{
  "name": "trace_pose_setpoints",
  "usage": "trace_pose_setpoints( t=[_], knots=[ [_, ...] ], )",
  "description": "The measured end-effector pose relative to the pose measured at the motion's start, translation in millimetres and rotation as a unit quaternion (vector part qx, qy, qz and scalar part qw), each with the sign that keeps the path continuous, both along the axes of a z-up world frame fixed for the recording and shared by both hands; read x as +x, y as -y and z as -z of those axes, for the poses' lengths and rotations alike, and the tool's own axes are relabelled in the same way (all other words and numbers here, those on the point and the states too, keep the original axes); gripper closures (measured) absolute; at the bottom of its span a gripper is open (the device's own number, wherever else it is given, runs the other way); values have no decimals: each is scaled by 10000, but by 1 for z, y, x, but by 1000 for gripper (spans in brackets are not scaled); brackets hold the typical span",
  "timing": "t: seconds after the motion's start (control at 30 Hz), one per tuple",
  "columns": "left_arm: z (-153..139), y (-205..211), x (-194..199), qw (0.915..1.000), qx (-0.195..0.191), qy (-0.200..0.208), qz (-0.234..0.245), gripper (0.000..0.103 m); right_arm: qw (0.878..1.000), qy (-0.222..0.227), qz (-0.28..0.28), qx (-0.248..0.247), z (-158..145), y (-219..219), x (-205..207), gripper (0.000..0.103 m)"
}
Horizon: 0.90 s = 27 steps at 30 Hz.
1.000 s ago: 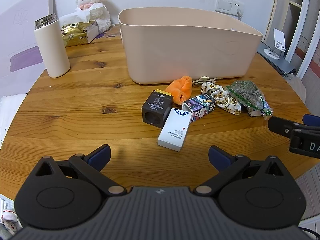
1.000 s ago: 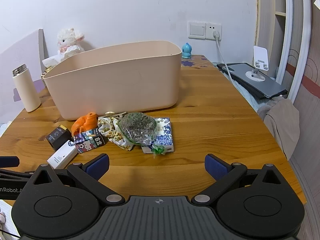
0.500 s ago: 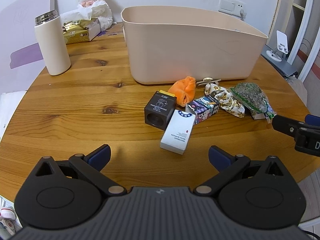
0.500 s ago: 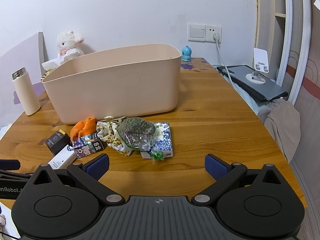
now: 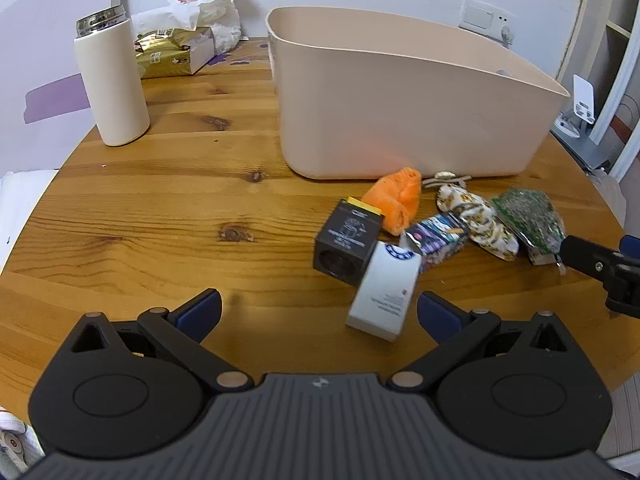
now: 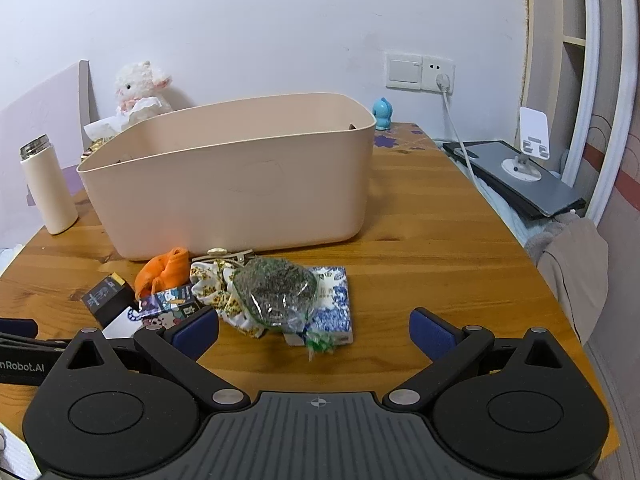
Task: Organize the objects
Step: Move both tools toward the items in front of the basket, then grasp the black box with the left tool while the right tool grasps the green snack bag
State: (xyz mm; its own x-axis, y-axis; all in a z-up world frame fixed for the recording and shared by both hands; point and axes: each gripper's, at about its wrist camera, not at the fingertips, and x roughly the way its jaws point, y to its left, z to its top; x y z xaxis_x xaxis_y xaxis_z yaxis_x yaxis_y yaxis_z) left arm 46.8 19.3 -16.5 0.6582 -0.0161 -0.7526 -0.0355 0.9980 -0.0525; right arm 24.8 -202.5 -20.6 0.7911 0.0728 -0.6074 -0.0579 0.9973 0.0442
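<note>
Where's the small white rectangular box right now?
Left wrist view, centre-right: the small white rectangular box lies on the wooden table, leaning on the black cube box.

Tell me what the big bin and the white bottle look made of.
Beige bin: likely matte plastic, judging by its smooth moulded walls and rounded rim. White bottle: matte coated body with a shiny metal cap band; probably a steel flask, though the body could be plastic.

The bin [image 6: 240, 184] hides its own floor in both views. In the right view the left tool [image 6: 18, 354] is cut by the frame edge and covers much of the white box [image 6: 120, 326]. The blue-patterned packet [image 6: 334, 300] lies mostly under the green bag [image 6: 276, 286]. The print on the white box is perhaps too blurred to read.
</note>
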Motion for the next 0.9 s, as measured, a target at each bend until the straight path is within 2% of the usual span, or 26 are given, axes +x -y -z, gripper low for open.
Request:
trace_pose_setpoints(
  t=[0.13, 0.4, 0.67, 0.73, 0.87, 0.9],
  knots=[
    [0, -8, 9, 10000, -2, 28, -77, 0, 10000, -9, -26, -26, 2, -3, 10, 1],
    [3, -14, 28, 10000, 15, -16, -71, 0, 9998, 13, -176, -41, 5, -16, 32, 10],
    [10, -15, 45, 10000, -23, -45, 62, 1, 9990, -230, -322, -209, 14, -30, 55, 17],
    [11, -15, 47, 9999, -60, 16, 130, 5, 9988, -283, -333, -218, 17, -30, 59, 20],
    [9, -14, 53, 9993, -213, 65, 311, 16, 9985, -376, -351, -197, 20, -29, 62, 33],
    [9, -14, 54, 9990, -243, 78, 354, 19, 9985, -359, -359, -200, 20, -29, 62, 41]
  ],
)
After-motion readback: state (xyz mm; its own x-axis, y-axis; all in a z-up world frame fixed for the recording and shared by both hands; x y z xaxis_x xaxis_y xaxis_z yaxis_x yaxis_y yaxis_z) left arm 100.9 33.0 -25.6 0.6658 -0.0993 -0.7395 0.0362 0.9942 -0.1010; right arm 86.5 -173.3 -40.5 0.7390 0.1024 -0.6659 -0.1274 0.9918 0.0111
